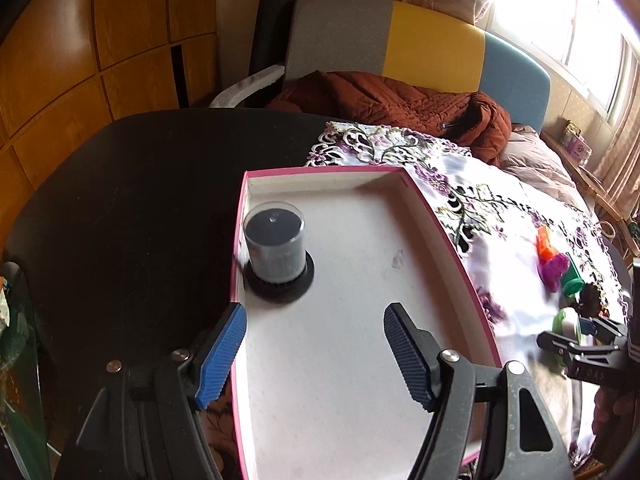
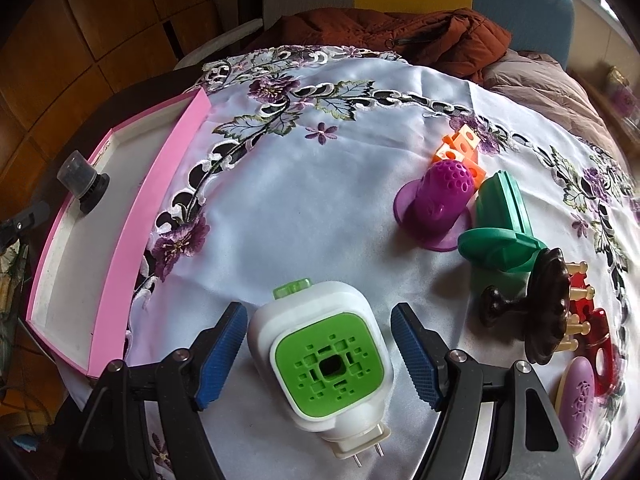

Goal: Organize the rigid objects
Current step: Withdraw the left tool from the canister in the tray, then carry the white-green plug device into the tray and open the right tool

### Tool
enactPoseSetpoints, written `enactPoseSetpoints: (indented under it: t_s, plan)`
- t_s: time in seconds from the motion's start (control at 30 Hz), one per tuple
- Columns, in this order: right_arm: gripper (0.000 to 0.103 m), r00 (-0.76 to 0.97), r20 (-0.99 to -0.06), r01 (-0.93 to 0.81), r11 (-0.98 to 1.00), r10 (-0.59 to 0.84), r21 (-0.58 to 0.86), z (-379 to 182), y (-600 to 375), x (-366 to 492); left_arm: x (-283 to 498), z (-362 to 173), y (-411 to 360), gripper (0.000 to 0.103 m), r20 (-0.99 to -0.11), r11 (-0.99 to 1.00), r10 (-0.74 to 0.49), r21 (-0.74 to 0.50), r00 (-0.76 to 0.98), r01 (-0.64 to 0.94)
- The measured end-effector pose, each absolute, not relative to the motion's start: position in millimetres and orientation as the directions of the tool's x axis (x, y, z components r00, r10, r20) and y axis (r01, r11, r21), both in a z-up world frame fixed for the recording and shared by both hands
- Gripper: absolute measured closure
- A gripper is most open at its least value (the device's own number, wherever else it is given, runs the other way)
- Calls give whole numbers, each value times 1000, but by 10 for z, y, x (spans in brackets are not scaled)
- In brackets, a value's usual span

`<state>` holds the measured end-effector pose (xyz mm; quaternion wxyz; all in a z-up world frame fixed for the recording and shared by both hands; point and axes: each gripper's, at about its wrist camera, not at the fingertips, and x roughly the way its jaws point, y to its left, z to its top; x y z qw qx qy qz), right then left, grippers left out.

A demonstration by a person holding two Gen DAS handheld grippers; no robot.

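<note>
A pink-rimmed white tray (image 1: 440, 240) lies on the table; it also shows at the left of the right wrist view (image 2: 160, 168). A clear-capped black cylinder (image 1: 276, 248) stands in its far left corner and shows in the right wrist view (image 2: 82, 180). My left gripper (image 1: 316, 356) is open and empty above the tray floor. My right gripper (image 2: 320, 356) is open, its fingers on either side of a white and green plug-in device (image 2: 324, 356) lying on the cloth, not touching it. The right gripper also shows in the left wrist view (image 1: 580, 340).
On the embroidered cloth (image 2: 312, 184) to the right lie a purple cup shape (image 2: 436, 200), orange blocks (image 2: 460, 148), a green part (image 2: 500, 228), a dark knob (image 2: 536, 308), a red piece (image 2: 596, 340) and a purple oval (image 2: 580, 404). A brown jacket (image 1: 400, 104) lies on the sofa behind.
</note>
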<state>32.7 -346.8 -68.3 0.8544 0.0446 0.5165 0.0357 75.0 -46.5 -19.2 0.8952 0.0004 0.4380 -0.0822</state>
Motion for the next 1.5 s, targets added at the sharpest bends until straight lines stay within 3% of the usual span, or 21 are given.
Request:
enactPoseSetpoints:
  t_s: [0.3, 0.33, 0.4, 0.47, 1.1, 1.5]
  plan:
    - [28, 481, -871, -18, 994, 104, 109, -654, -3453, 307, 529, -112, -473, 31, -771, 985, -149, -64, 619, 158]
    - [29, 482, -870, -17, 994, 101, 106, -652, -3456, 302, 517, -108, -473, 31, -772, 985, -148, -63, 618, 159]
    - [41, 478, -873, -17, 994, 103, 108, -659, -3456, 300, 490, -98, -464, 31, -771, 985, -148, -61, 619, 159]
    - [43, 473, -876, -16, 995, 95, 99, -677, -3450, 307, 474, -97, -453, 31, -772, 985, -148, -62, 618, 160]
    - [45, 497, -866, -28, 998, 58, 51, -706, -3398, 297, 435, -181, -352, 31, -785, 985, -157, -83, 600, 149]
    - [49, 509, -859, 59, 994, 51, 94, -556, -3309, 291, 329, -242, -201, 31, -786, 985, -166, -106, 595, 135]
